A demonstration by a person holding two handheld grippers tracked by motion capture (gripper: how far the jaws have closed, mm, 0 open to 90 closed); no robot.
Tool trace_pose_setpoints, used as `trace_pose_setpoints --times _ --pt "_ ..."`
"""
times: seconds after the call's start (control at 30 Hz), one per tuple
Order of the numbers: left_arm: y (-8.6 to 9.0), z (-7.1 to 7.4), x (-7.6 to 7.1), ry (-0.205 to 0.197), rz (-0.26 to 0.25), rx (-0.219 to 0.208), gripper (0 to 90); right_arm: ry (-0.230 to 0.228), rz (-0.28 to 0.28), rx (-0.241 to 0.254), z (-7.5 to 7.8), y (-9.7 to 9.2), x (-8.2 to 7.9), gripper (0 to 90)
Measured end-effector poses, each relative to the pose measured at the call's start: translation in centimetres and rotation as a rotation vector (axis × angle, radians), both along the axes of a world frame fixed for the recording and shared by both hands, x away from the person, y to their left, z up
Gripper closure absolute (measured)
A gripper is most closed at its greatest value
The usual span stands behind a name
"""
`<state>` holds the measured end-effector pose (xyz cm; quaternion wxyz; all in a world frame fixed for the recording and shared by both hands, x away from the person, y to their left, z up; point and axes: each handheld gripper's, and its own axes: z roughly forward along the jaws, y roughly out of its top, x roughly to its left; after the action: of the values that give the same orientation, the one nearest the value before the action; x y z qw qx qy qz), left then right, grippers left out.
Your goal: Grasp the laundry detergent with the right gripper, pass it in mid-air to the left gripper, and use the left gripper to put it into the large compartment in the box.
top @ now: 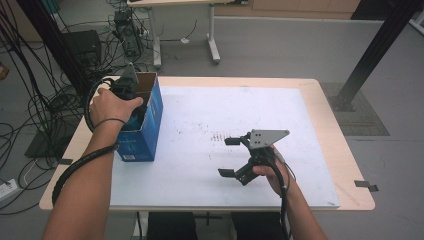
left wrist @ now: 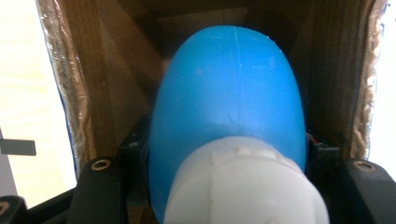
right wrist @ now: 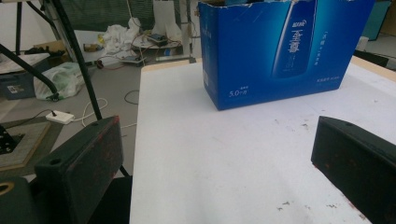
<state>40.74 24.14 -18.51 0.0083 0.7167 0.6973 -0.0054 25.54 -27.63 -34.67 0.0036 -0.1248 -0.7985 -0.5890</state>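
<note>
From the high view, I see my left gripper (top: pixel 131 95) reaching down into the open top of the blue box (top: pixel 145 131), which stands upright near the left edge of the table (top: pixel 330 130). My left hand (top: pixel 111 105) wraps the gripper's body above the box rim. Well apart, on the white mat (top: pixel 200 175) toward the right, my right gripper (top: pixel 228 157) rests low over the surface with its fingers spread wide and nothing between them; my right hand (top: pixel 272 172) holds it from behind.

In the left gripper view, I look straight down inside the box, brown cardboard walls on both sides. A blue bottle (left wrist: pixel 231 93) with a white cap (left wrist: pixel 245 186) sits between my fingers (left wrist: pixel 135 158), cap end toward the camera. The fingers are clenched against the bottle's sides, so I am grasping it inside the box.

In the right gripper view, my two black fingers (right wrist: pixel 81 168) stand released and far apart over the white mat. The blue box (right wrist: pixel 280 51) stands ahead of them, its printed side facing me, top edge torn open.
</note>
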Motion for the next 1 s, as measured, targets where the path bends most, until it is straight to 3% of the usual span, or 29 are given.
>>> trace_pose_setpoints --times 1.0 --pt "0.27 -0.03 0.10 0.010 0.008 -0.008 37.2 0.000 0.001 -0.001 -0.07 0.11 0.04 2.5"
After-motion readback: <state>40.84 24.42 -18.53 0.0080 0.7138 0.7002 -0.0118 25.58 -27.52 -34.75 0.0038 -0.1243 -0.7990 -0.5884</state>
